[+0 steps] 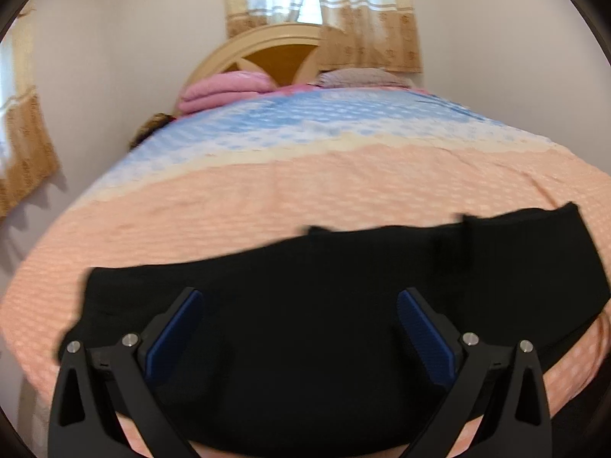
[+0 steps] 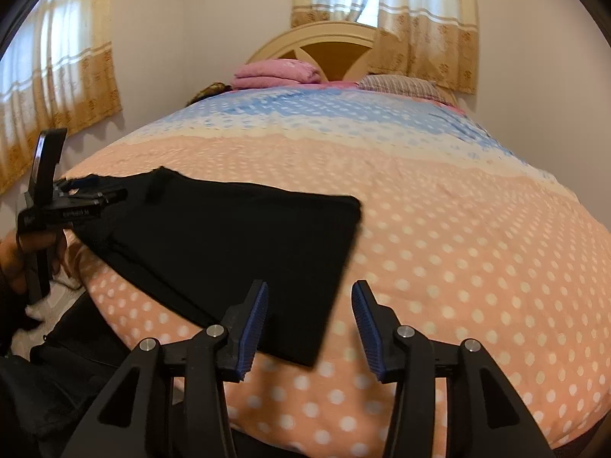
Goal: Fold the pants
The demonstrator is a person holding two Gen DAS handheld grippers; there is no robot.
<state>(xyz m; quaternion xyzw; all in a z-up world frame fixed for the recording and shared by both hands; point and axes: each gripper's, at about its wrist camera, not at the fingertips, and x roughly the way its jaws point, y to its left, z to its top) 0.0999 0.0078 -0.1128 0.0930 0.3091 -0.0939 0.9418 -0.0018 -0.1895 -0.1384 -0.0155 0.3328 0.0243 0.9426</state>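
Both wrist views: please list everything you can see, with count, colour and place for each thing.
pants: 1, black, spread flat on the near part of the bed
bed cover: 1, peach with white dots near, blue far, over the whole bed
headboard: 1, cream and brown, at the far end
folded blanket: 1, pink, far left of the bed by the headboard
pillow: 1, pale pink striped, far right of the bed
curtains: 2 sets, cream with tan border, behind the headboard and on the left wall
left gripper: 1, black with blue pads, jaws open above the pants
right gripper: 1, black with blue pads, jaws open at the pants' near right corner
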